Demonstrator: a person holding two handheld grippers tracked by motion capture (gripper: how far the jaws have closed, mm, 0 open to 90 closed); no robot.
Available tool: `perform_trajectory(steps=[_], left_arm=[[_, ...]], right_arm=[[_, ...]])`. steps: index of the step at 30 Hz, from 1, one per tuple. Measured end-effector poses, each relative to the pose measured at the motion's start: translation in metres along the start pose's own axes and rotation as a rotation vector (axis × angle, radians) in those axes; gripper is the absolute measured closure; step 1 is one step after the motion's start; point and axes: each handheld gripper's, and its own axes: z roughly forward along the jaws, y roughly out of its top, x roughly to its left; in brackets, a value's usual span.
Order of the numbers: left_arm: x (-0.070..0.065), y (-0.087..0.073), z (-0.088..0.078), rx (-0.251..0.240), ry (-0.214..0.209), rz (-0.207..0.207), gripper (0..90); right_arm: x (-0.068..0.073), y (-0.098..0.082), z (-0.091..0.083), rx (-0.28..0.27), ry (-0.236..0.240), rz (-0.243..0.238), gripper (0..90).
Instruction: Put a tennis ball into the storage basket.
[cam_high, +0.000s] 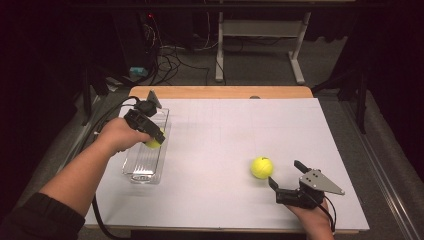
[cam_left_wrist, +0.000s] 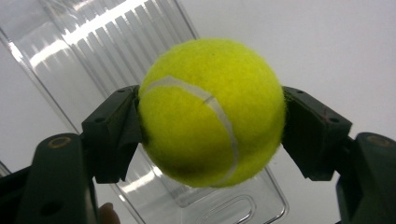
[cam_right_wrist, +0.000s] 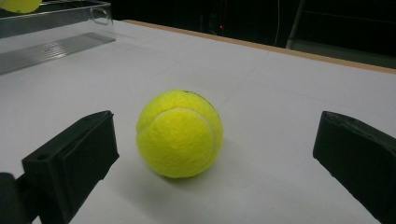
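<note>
So the left claw (cam_high: 153, 138) grips one tennis ball (cam_left_wrist: 212, 112) over the clear tray (cam_high: 136, 167), unreleased, while the right claw (cam_high: 286, 176) gapes behind the second ball (cam_high: 261, 167) on the counter (cam_high: 220, 130).

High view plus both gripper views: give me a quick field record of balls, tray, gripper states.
held ball: yellow-green felt tennis ball, clamped in left gripper, above the tray
tray: clear ribbed plastic rectangular tray, at the table's left side
free ball: second yellow-green tennis ball, resting on the white table sheet, apart from the tray
right gripper: jaws wide open, either side of the free ball, not touching it
likely next: held ball released into tray, probably
</note>
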Motion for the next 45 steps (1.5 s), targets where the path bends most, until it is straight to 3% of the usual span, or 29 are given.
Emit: perform_trajectory(steps=[16, 28, 45], left_arm=[[0.024, -0.007, -0.005, -0.006, 0.024, -0.062, 27.0], [0.032, -0.002, -0.008, -0.002, 0.022, -0.085, 27.0], [0.037, 0.013, 0.009, 0.028, 0.025, -0.107, 26.9]], right_arm=[[0.0, 0.0, 0.0, -0.002, -0.002, -0.001, 0.0], [0.0, 0.0, -0.001, -0.005, 0.0, -0.001, 0.0], [0.0, 0.0, -0.001, -0.002, 0.001, 0.003, 0.0]])
